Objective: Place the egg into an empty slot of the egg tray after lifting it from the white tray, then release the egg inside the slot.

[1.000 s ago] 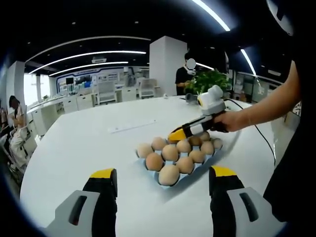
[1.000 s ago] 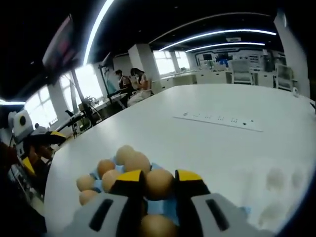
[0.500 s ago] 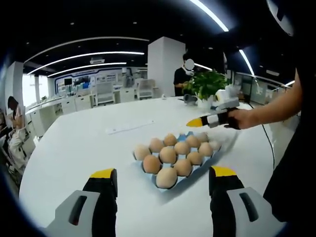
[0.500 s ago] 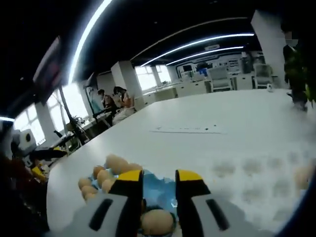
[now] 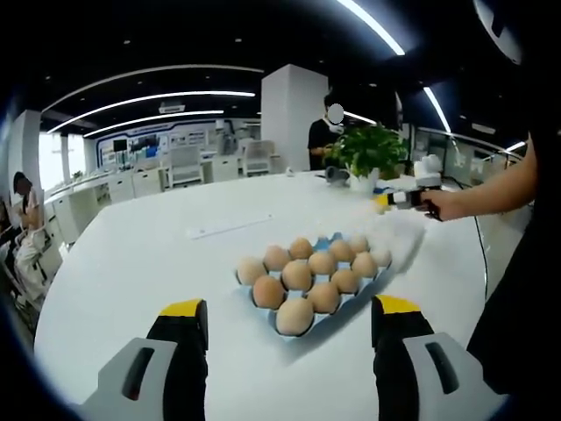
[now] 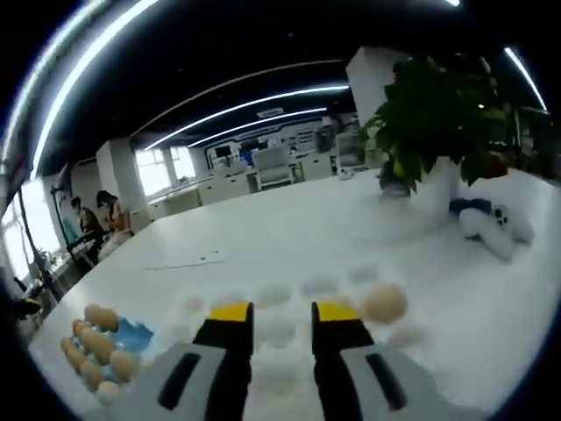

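While hovering over the white tray (image 6: 289, 303), right claw (image 6: 282, 313) narrowly parted, gripping nothing; lone egg (image 6: 384, 303) just right of its tips. Left claw (image 5: 289, 309) spread wide, egg tray (image 5: 317, 279) ahead on the desk (image 5: 131, 263).

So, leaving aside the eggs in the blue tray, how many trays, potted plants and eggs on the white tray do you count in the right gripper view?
Trays: 2, the blue egg tray and the white tray
Potted plant: 1
Egg on the white tray: 1
Total: 4
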`<state>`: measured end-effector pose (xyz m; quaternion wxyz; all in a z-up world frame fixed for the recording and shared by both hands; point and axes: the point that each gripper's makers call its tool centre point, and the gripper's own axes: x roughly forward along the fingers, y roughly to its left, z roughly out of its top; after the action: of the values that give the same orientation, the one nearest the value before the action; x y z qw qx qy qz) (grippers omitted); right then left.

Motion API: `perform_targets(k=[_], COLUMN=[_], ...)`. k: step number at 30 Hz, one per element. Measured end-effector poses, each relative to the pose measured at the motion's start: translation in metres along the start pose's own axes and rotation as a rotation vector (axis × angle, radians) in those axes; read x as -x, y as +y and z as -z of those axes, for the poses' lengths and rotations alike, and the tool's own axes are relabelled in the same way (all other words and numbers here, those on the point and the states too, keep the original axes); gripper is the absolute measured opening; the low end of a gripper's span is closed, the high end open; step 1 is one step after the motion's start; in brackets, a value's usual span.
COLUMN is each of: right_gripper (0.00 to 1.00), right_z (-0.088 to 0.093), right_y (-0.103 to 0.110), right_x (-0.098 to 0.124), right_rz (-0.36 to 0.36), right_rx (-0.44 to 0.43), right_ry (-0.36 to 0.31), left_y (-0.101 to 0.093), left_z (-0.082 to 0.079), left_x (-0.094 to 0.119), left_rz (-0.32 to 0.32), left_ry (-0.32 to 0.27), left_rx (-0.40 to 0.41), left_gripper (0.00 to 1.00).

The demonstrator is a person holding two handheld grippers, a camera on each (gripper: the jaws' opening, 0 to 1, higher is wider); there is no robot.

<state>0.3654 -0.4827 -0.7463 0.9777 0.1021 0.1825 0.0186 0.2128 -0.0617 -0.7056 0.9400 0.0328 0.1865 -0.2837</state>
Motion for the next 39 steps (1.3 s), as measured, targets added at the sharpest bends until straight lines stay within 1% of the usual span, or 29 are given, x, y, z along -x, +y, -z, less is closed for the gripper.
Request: perform_targets(k=[2,6,7,10,12,16,17,18,19,20,22,28,39], right_gripper=[0.26,0.26,0.26,0.26,0.27,0.29,0.29,0.28,0.27,0.27,0.27,0.26,0.25], right_z=[0.001,0.004,0.005,0.010,0.011,0.010,0.016,0.012,0.015,0.015,0.014,0.014,0.010], right_y=[-0.008,-0.015,-0.014,-0.010,-0.008,-0.009,-0.010,-0.011,-0.013,-0.012,-0.013,-0.016,-0.017], right_x=[-0.001,-0.004,-0.006,-0.011,-0.015,-0.022,-0.026,-0.027,-0.029,-0.031,-0.033,-0.035,-0.033], right_rz=[0.023,0.053,0.048,0.043,0.030,0.033,0.029,0.034,0.038,0.029,0.028,0.019,0.018], right_rx=[0.005,0.026,0.016,0.039,0.036,0.048,0.072,0.142,0.208,0.260,0.214,0.237,0.222], right_ry=[0.003,0.021,0.025,0.047,0.055,0.067,0.099,0.089,0.110,0.107,0.097,0.103,0.077], left_y=[0.000,0.000,0.000,0.000,0.000,0.002,0.003,0.003,0.004,0.004,0.003,0.003,0.006], left_z=[0.001,0.001,0.001,0.001,0.001,0.002,0.003,0.003,0.003,0.002,0.002,0.003,0.002], left_x=[0.000,0.001,0.001,0.001,0.001,0.003,0.004,0.004,0.004,0.004,0.003,0.004,0.006], left_rz=[-0.004,-0.004,-0.004,-0.004,-0.007,-0.017,-0.019,-0.021,-0.022,-0.023,-0.021,-0.019,-0.025], left_ry=[0.004,0.008,0.009,0.012,0.014,0.018,0.020,0.021,0.020,0.019,0.019,0.020,0.020], left_rx=[-0.006,-0.004,-0.004,-0.003,-0.005,-0.003,-0.001,0.000,0.000,0.000,-0.001,-0.002,-0.005], left_gripper=[0.77,0.77,0.77,0.77,0.77,0.77,0.77,0.77,0.77,0.77,0.77,0.76,0.77])
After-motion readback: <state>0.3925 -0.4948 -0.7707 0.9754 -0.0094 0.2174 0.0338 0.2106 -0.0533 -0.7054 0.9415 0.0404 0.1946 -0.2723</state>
